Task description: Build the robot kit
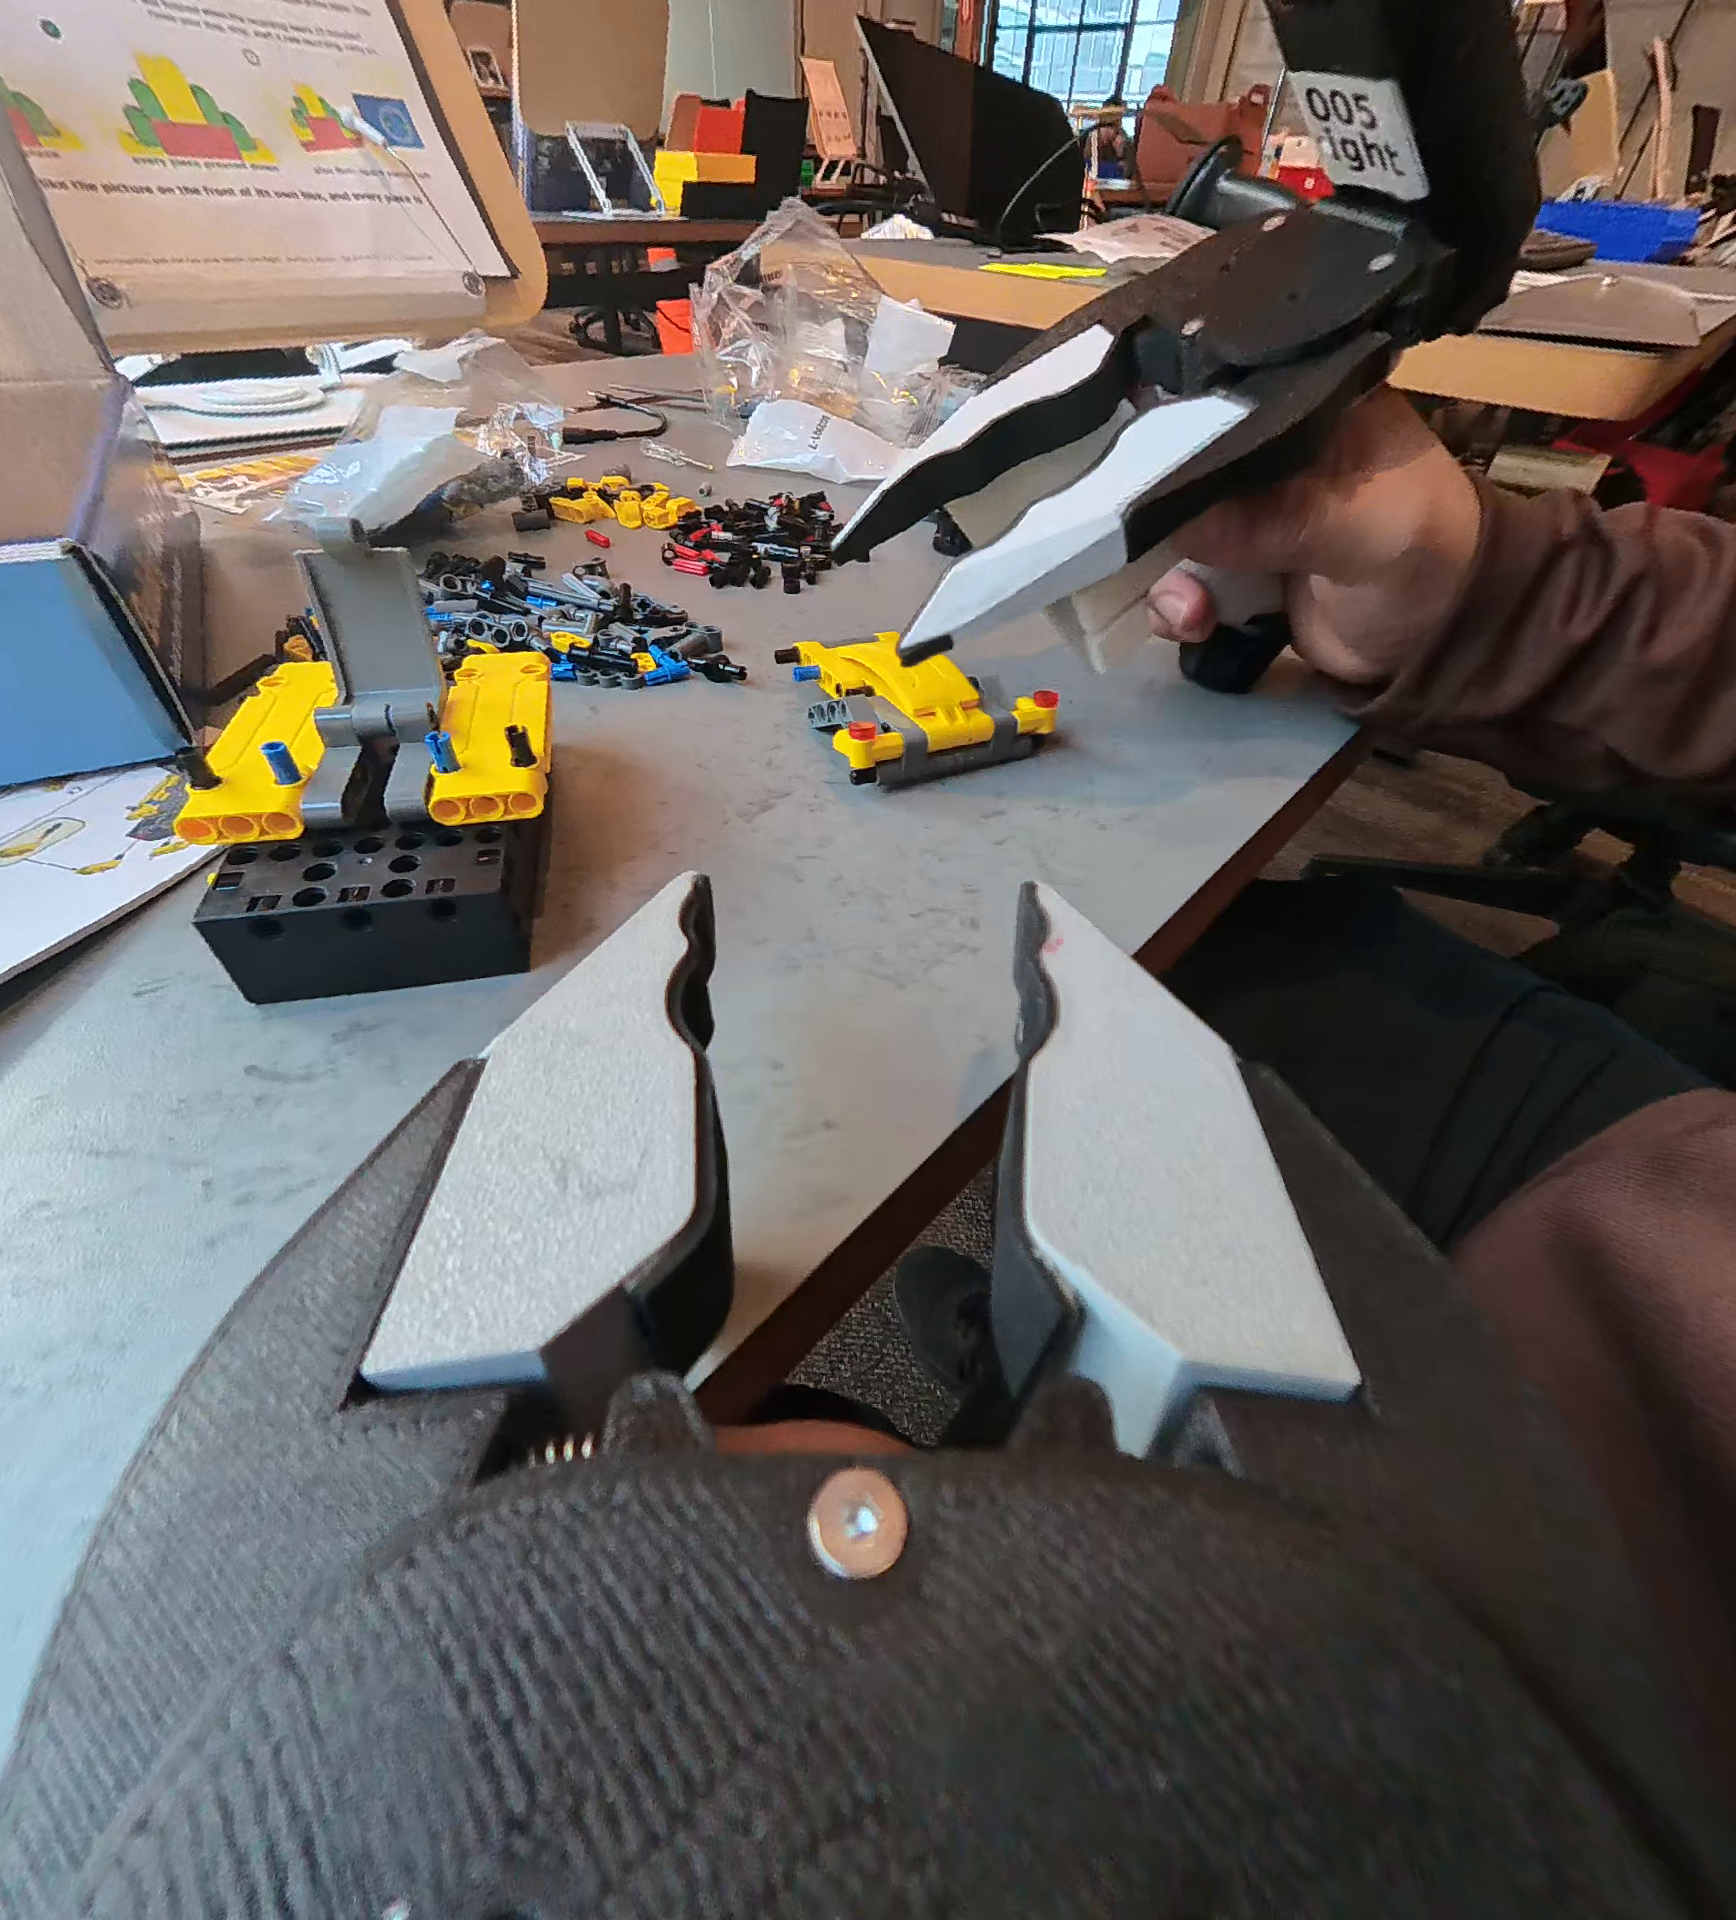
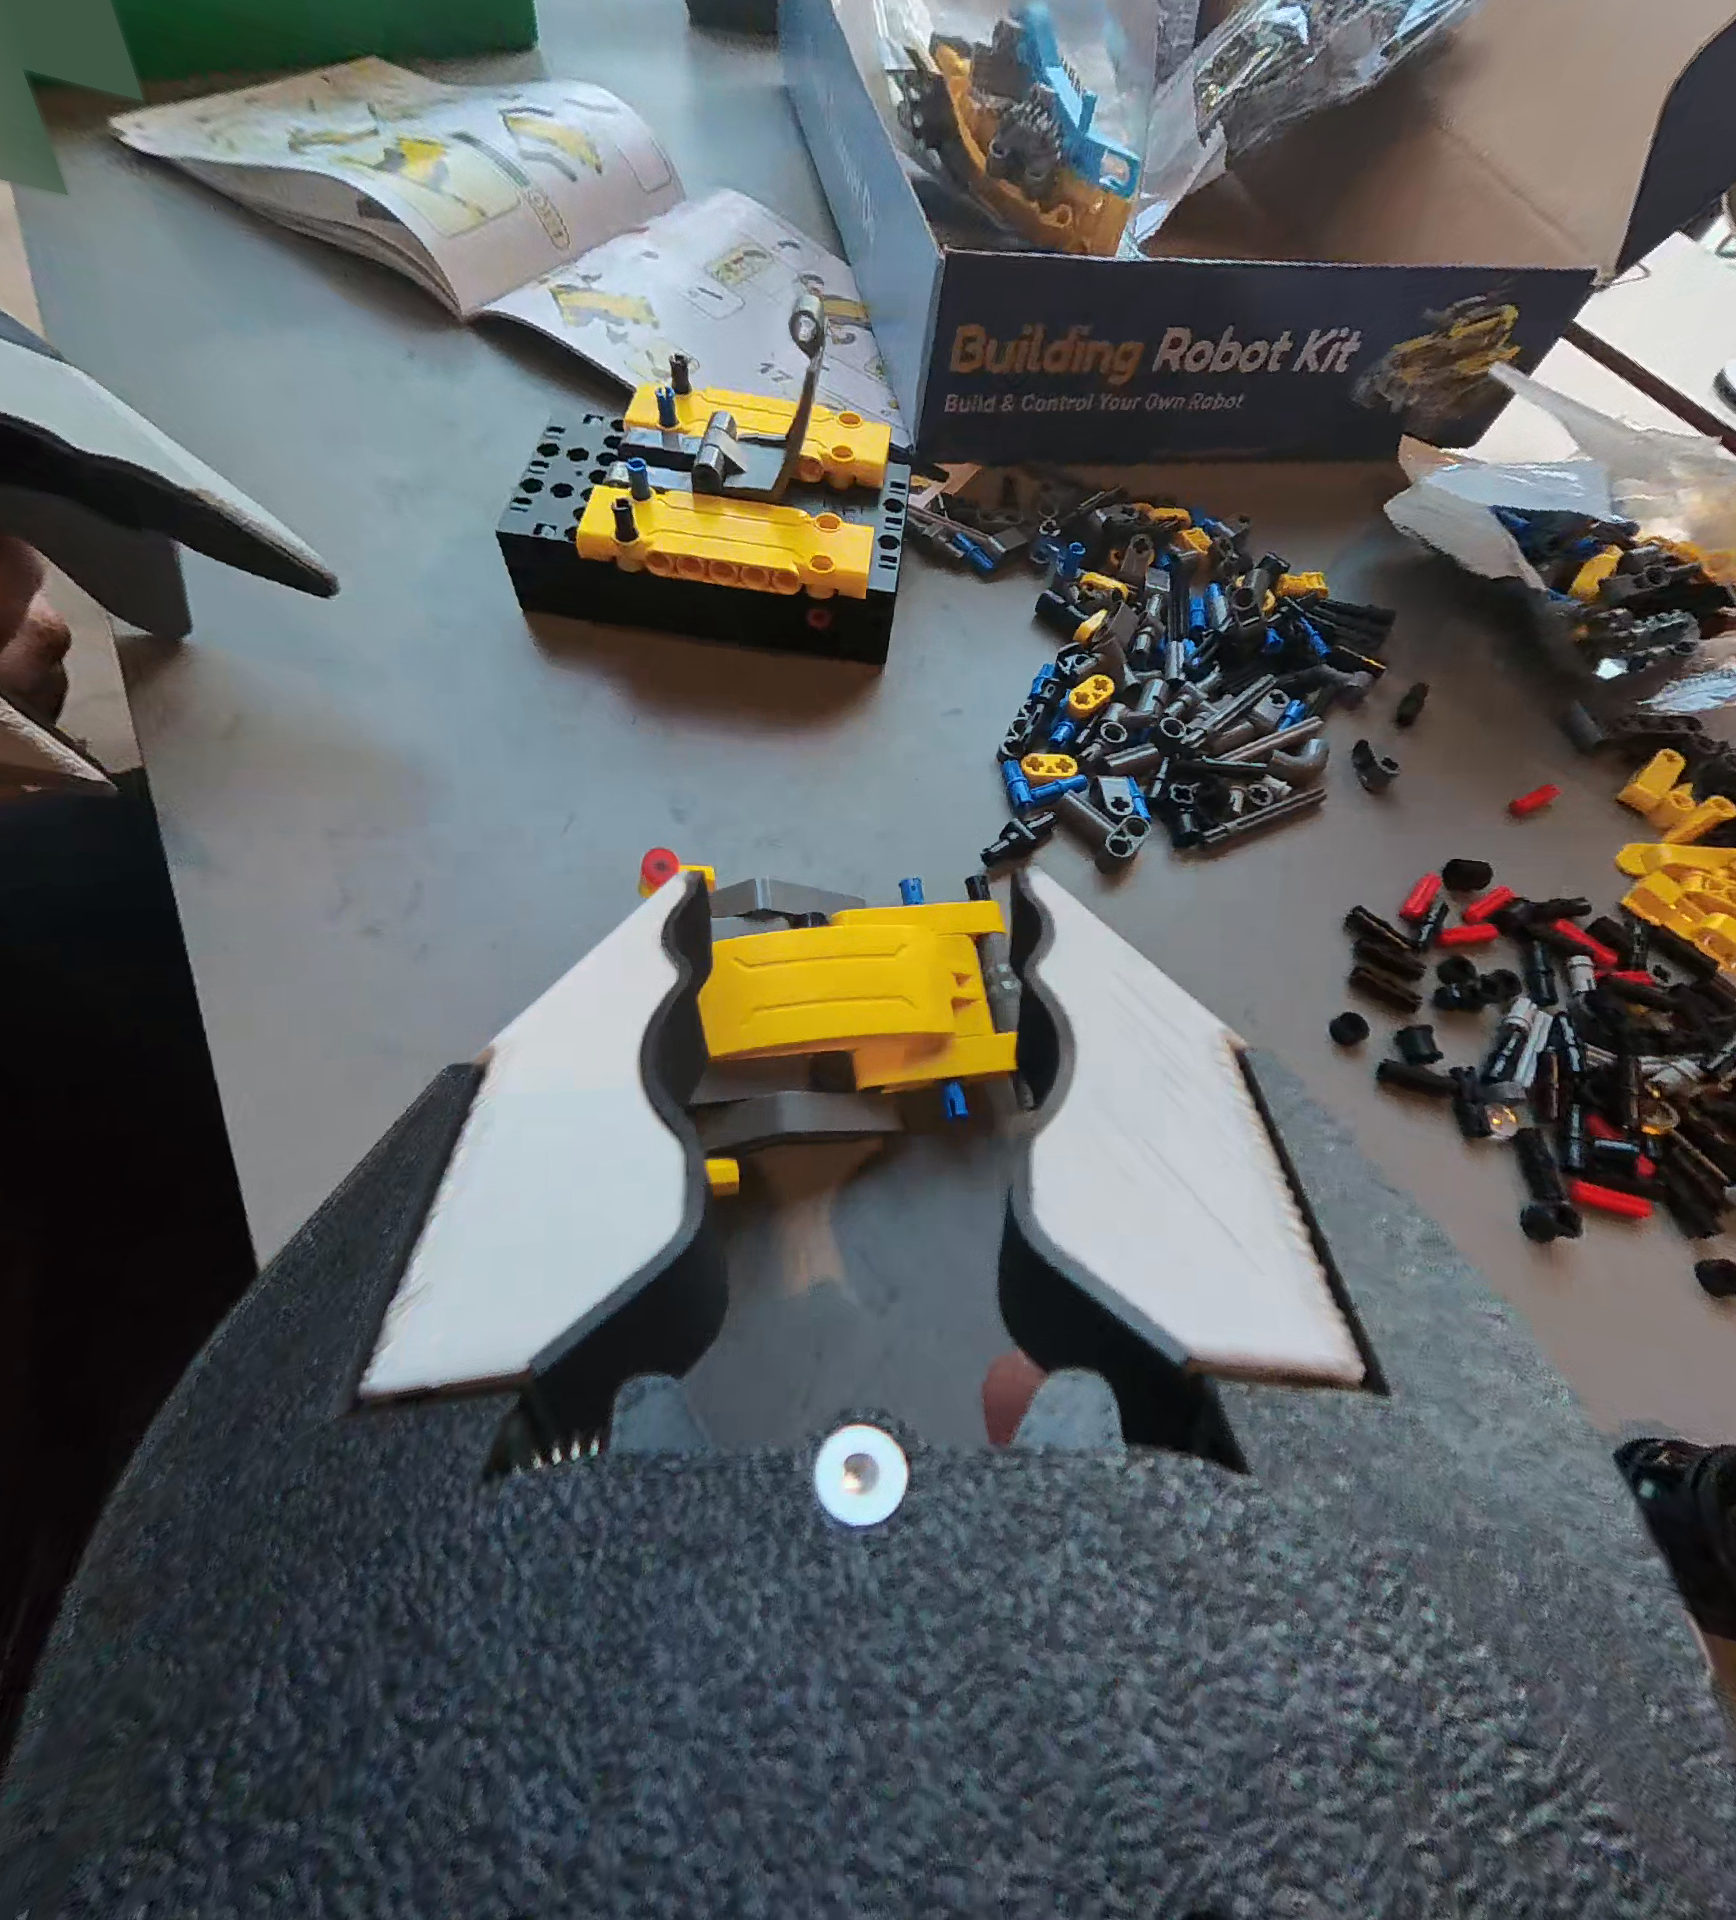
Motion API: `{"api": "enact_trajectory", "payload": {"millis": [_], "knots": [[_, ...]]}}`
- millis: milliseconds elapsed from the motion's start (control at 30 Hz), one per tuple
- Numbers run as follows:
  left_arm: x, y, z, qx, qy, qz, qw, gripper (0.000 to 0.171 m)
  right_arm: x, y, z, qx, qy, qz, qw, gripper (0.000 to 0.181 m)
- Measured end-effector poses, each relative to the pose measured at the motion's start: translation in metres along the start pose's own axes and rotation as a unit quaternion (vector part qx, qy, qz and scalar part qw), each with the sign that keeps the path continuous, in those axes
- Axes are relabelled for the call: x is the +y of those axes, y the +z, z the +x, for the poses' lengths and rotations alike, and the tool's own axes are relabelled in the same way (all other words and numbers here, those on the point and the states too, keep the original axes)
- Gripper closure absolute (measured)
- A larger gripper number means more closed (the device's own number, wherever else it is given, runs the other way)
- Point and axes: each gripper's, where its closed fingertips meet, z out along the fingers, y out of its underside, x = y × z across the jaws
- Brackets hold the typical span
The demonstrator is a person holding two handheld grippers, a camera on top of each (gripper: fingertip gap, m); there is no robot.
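Nearest the left wrist camera, the left gripper hangs with its jaws spread and nothing between them, over the bare near edge of the grey table. Just beyond it on the left sits a black block topped with two yellow beams and a grey curved piece; to the right lies a small yellow assembly. That view shows the right gripper from the side, held in a hand, tilted down with one fingertip at the assembly's top and the other above it. Only the right wrist view shows the fit: the right gripper has its jaws wide, the yellow assembly lying between the fingers, close to both; whether they touch it I cannot tell. Farther out in that view are the black block, a pile of blue, grey and black pins, a red and black pile to the right, an open booklet and a kit box with bagged parts inside. The left wrist view alone shows an instruction sheet propped upright at the far left, crumpled clear bags, and desks behind.
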Motion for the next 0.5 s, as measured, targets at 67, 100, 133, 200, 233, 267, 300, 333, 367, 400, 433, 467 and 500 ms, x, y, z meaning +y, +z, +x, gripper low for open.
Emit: {"api": "enact_trajectory", "payload": {"millis": [67, 100, 133, 200, 233, 267, 300, 333, 367, 400, 433, 467, 500], "knots": [[0.000, -0.001, 0.000, 0.000, -0.001, -0.002, 1.000, 0.116, -0.001, 0.000, 0.003, 0.009, 0.000, 0.002, 1.000, 0.126], [0.001, -0.001, 0.000, -0.001, 0.001, -0.003, 1.000, 0.115, -0.001, 0.000, 0.003, 0.007, 0.004, 0.003, 1.000, 0.127], [0.000, -0.002, 0.000, -0.002, 0.002, -0.003, 1.000, 0.116, 0.000, -0.001, 0.001, -0.001, 0.006, 0.002, 1.000, 0.131], [-0.003, -0.004, -0.001, -0.004, 0.000, 0.001, 1.000, 0.116, 0.004, -0.001, -0.007, -0.028, 0.003, -0.010, 1.000, 0.139], [-0.004, -0.005, -0.001, -0.005, -0.001, 0.003, 1.000, 0.116, 0.007, -0.001, -0.011, -0.036, -0.001, -0.019, 0.999, 0.139], [-0.005, -0.006, -0.002, -0.007, -0.002, 0.005, 1.000, 0.116, 0.010, -0.001, -0.014, -0.042, -0.007, -0.029, 0.999, 0.139], [-0.006, -0.007, -0.003, -0.010, -0.003, 0.006, 1.000, 0.116, 0.015, -0.001, -0.019, -0.054, -0.013, -0.043, 0.998, 0.140], [-0.006, -0.008, -0.004, -0.012, -0.003, 0.006, 1.000, 0.116, 0.020, 0.000, -0.023, -0.062, -0.017, -0.058, 0.996, 0.134], [-0.006, -0.008, -0.005, -0.014, -0.003, 0.005, 1.000, 0.116, 0.021, 0.000, -0.023, -0.059, -0.018, -0.063, 0.996, 0.134], [-0.006, -0.008, -0.006, -0.016, -0.003, 0.004, 1.000, 0.116, 0.021, -0.001, -0.023, -0.057, -0.018, -0.063, 0.996, 0.135], [-0.005, -0.008, -0.006, -0.017, -0.004, 0.003, 1.000, 0.115, 0.021, -0.001, -0.023, -0.057, -0.017, -0.063, 0.996, 0.135], [-0.006, -0.008, -0.006, -0.016, -0.008, 0.003, 1.000, 0.116, 0.022, -0.002, -0.023, -0.056, -0.017, -0.063, 0.996, 0.136], [-0.006, -0.008, -0.005, -0.015, -0.011, 0.004, 1.000, 0.116, 0.023, -0.004, -0.022, -0.054, -0.018, -0.064, 0.996, 0.136]]}}
